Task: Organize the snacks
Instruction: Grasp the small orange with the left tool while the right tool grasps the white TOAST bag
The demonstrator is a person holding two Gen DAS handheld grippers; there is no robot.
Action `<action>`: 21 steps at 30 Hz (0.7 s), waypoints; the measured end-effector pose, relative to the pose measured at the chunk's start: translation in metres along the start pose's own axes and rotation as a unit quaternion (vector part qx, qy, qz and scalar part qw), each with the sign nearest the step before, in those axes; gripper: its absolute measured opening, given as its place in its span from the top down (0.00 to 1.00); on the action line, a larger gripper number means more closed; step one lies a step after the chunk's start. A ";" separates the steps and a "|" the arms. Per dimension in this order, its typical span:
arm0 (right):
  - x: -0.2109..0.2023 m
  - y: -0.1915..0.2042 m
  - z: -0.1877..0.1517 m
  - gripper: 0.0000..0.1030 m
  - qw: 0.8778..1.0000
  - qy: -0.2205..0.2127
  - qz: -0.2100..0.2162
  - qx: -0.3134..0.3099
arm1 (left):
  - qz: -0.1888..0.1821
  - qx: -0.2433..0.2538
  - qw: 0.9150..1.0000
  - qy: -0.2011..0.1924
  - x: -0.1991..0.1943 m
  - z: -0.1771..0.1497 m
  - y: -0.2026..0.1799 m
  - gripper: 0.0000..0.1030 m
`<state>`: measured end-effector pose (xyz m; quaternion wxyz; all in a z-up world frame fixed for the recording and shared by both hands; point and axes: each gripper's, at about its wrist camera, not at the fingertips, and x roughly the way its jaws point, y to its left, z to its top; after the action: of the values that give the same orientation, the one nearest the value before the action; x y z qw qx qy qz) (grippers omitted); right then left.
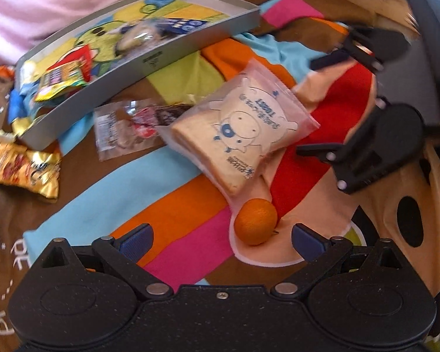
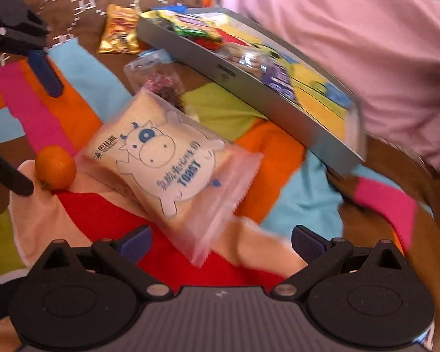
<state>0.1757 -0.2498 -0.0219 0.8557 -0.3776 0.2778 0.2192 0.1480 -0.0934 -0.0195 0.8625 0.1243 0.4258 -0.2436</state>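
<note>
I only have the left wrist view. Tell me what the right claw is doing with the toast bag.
Observer: The right claw is open. The toast bag lies ungripped, its clear sealed end just ahead, between the fingers.
Operator: Now report how my left claw looks from that side.
Observer: The left claw is open too. From the right wrist, the orange sits close beside its lower finger; contact is unclear.

Tray point(image 2: 278, 111) far end: smeared by motion blur.
Snacks in tray point(image 1: 143, 33): print unreadable.
Clear packet point(image 2: 158, 79): partly hidden under toast bag point(image 2: 164, 158).
</note>
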 end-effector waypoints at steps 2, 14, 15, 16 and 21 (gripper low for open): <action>0.002 0.002 0.002 0.00 0.999 -0.017 0.009 -0.037 | -0.001 0.016 1.000 0.001 0.003 0.001 -0.004 0.06; 0.015 0.024 0.027 0.00 0.955 -0.069 0.049 -0.283 | -0.016 0.060 0.998 -0.011 0.011 0.006 -0.012 0.12; 0.017 0.025 0.028 0.00 0.950 -0.068 0.054 -0.301 | -0.018 0.063 0.998 -0.011 0.012 0.007 -0.013 0.12; 0.019 0.026 0.030 0.00 0.945 -0.068 0.059 -0.315 | -0.018 0.065 0.998 -0.011 0.012 0.007 -0.012 0.12; 0.039 0.020 0.051 0.01 0.948 -0.016 0.111 -0.299 | -0.021 0.061 0.998 -0.003 0.014 0.008 -0.011 0.17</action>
<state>0.2090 -0.1917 -0.0287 0.6785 -0.5792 0.2257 0.3915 0.1548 -0.1106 -0.0265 0.8494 0.1667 0.4098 -0.2876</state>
